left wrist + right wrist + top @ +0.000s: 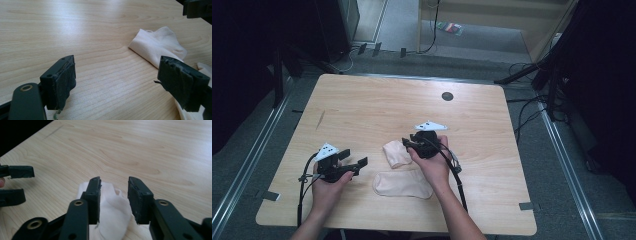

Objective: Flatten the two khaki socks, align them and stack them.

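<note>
My right gripper (pixel 411 144) sits at the near end of the folded sock (pixel 396 153), jaws parted a little; sock (pixel 110 202) lies between and under them, pads not pressing on it. The flat sock (pixel 403 184) lies at 6 o'clock from that one, by my right wrist. My left gripper (pixel 354 159) is wide, nothing in it, hovering over the table (pixel 377 105); the folded sock (pixel 156 46) is at its 1 o'clock, apart.
</note>
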